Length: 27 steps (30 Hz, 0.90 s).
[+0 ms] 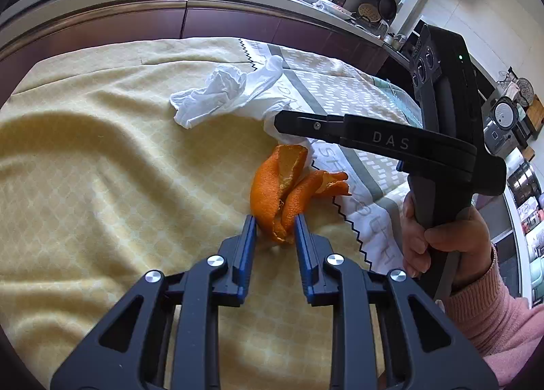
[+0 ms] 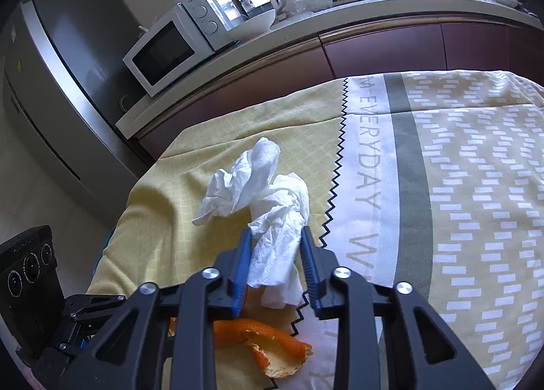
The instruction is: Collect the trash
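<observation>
left claw (image 1: 273, 220) pinching orange peel (image 1: 272, 192) (tablecloth beneath)

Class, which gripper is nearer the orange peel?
Left. The left gripper grips the orange peel; the right gripper grips the tissue just beyond it.

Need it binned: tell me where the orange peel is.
In the left wrist view the orange peel lies centre on the yellow cloth, clamped by the left gripper, below the crumpled tissue.

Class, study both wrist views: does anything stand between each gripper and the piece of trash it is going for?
Nothing visible does. The left gripper already has the orange peel between its fingers, pads against it. The right gripper is closed on the crumpled tissue. Both lie on the yellow cloth.
</observation>
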Each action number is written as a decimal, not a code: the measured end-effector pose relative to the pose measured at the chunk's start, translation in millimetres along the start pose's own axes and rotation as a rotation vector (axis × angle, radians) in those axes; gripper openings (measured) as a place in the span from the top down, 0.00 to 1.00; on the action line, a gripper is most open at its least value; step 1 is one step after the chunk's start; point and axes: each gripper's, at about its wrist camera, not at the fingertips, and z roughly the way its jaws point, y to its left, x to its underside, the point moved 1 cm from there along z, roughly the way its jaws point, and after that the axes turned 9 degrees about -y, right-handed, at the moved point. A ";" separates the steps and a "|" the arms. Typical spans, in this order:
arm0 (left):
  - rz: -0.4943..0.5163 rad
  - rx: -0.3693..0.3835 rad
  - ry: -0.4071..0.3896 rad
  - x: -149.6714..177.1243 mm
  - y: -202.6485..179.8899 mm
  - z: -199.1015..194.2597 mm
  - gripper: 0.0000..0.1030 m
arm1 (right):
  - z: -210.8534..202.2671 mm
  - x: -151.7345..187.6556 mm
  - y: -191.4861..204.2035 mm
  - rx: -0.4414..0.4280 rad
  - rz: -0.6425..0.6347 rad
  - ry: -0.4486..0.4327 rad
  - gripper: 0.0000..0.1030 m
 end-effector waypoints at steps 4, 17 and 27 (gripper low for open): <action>-0.008 -0.004 -0.011 -1.6 1.9 -1.9 0.83 | -4.8 -0.1 -3.9 0.000 0.007 -0.013 0.87; -0.023 -0.012 -0.083 -2.6 13.0 -36.0 0.87 | -47.4 -5.0 -5.5 0.042 -0.013 -0.119 0.89; -0.034 -0.060 -0.135 10.3 30.9 -77.3 0.88 | -76.0 -2.9 -4.0 0.036 -0.005 -0.177 0.89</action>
